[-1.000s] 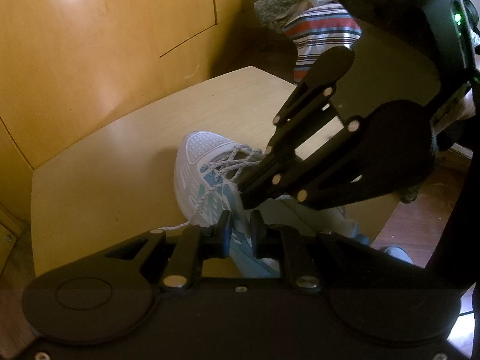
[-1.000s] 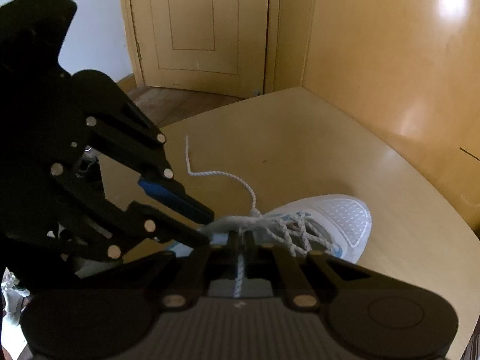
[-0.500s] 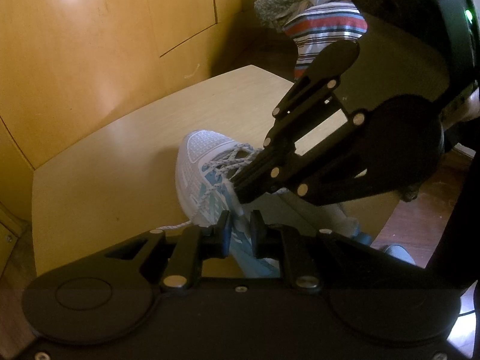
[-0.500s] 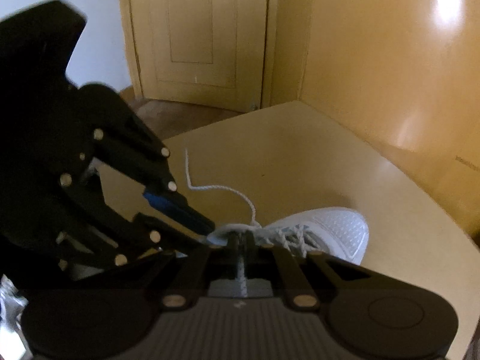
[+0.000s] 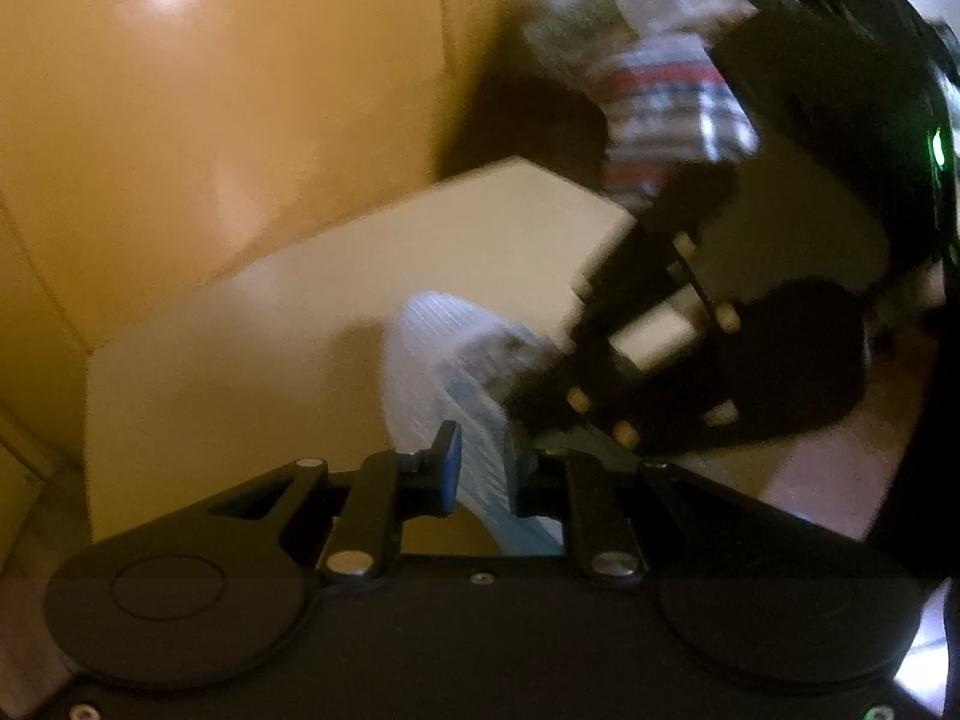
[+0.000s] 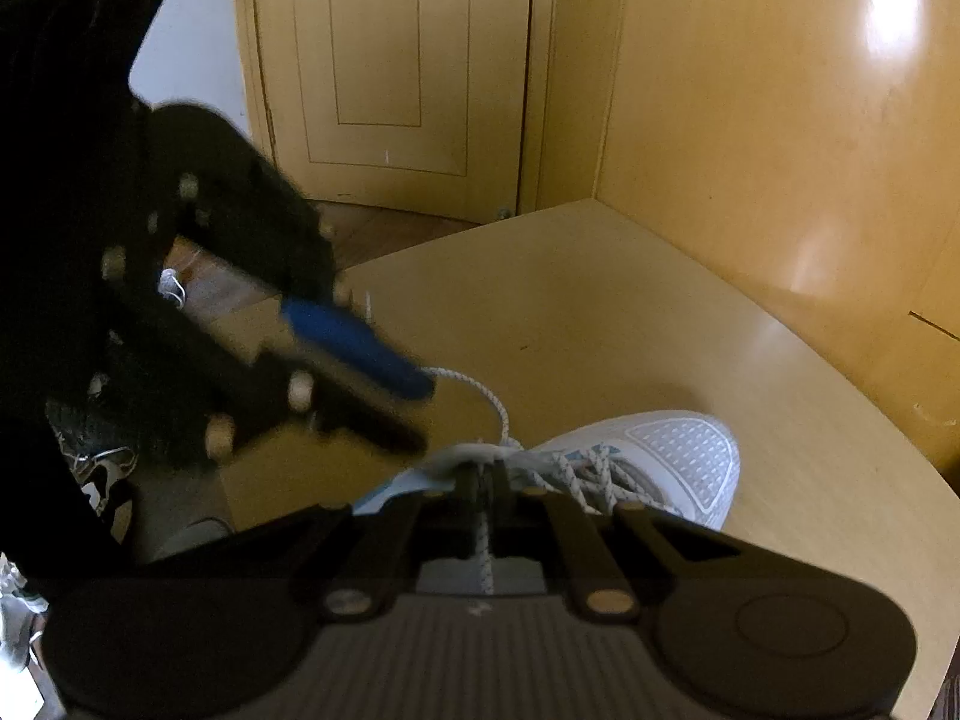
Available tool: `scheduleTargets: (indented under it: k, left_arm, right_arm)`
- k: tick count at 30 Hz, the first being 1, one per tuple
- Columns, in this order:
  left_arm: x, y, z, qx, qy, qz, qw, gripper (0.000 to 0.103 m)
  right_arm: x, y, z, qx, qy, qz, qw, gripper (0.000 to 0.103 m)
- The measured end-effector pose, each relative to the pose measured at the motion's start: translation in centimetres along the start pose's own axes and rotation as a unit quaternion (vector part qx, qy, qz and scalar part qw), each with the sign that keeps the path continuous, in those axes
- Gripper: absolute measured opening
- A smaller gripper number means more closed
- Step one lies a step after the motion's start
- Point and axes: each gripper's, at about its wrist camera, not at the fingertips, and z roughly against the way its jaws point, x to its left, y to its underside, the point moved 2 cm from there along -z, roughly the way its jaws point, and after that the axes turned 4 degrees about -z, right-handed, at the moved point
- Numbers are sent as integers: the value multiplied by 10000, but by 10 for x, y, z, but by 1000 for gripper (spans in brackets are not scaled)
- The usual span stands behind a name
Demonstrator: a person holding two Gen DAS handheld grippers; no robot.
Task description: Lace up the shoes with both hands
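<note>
Nearest the right wrist camera, the right claw (image 6: 487,480) points down at a slant toward the shoe's collar. Its two fingers are pressed together on one strand of the white speckled lace (image 6: 487,546), which runs straight up between them from the camera side to the top eyelets.

Just past those fingertips lies the one shoe (image 6: 678,456), white mesh with pale blue panels. It rests on its sole on the desk (image 6: 600,312), toe pointing away and to the right, with its crossed lacing showing just beyond the fingertips. No writing on it can be made out.

A second strand of the lace leaves the top of the shoe and curves up and left to the blue pad (image 6: 360,342) of the left claw (image 6: 420,414). This claw comes in from the left, angled down, blurred. Its two fingers stand a little apart, and nothing shows pressed between them. Whether the strand touches the pad or only passes behind it cannot be told.

From the left wrist camera, the gap between the left claw's fingers frames the side of the shoe. The right claw's black body rises at the right, with one small green light (image 5: 936,147) lit.

Farther off are yellow wood wall panels (image 6: 750,120), one closed door (image 6: 390,60), a strip of wood floor (image 6: 384,234) and a heap of striped cloth (image 5: 660,96).
</note>
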Motion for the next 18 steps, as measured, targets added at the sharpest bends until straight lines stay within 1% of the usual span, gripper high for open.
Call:
scheduleTargets:
  k: [2,3,7,12,13,15,16,18]
  left_arm:
    - [6,1,-3,-62,-76,241,9997,13]
    - [12,3,-7,-91,-26,636,9979,13]
    - [23,8,-12,-163,225,1438,9892,13]
    - [24,10,-10,-196,354,1771,9834,13]
    - [25,11,-11,-182,456,1854,9814,13]
    - [27,13,-11,-202,529,2118,9757,12]
    - [29,15,-13,-180,689,2332,9698,12]
    - [34,19,-15,-198,797,2653,9607,12]
  right_arm:
    - [-9,2,0,-2,-53,31,10000,3]
    - [-10,2,-1,-3,-57,29,10000,3]
    - [-13,2,-2,-9,-85,-28,10000,3]
    - [-16,1,1,-10,-105,-57,9999,3]
    - [-16,0,2,-10,-102,-57,9999,3]
    - [-16,0,5,-15,-98,-65,9999,3]
    - [-17,-1,7,-17,-100,-78,9999,3]
    - [-17,-1,10,-18,-100,-95,9999,3]
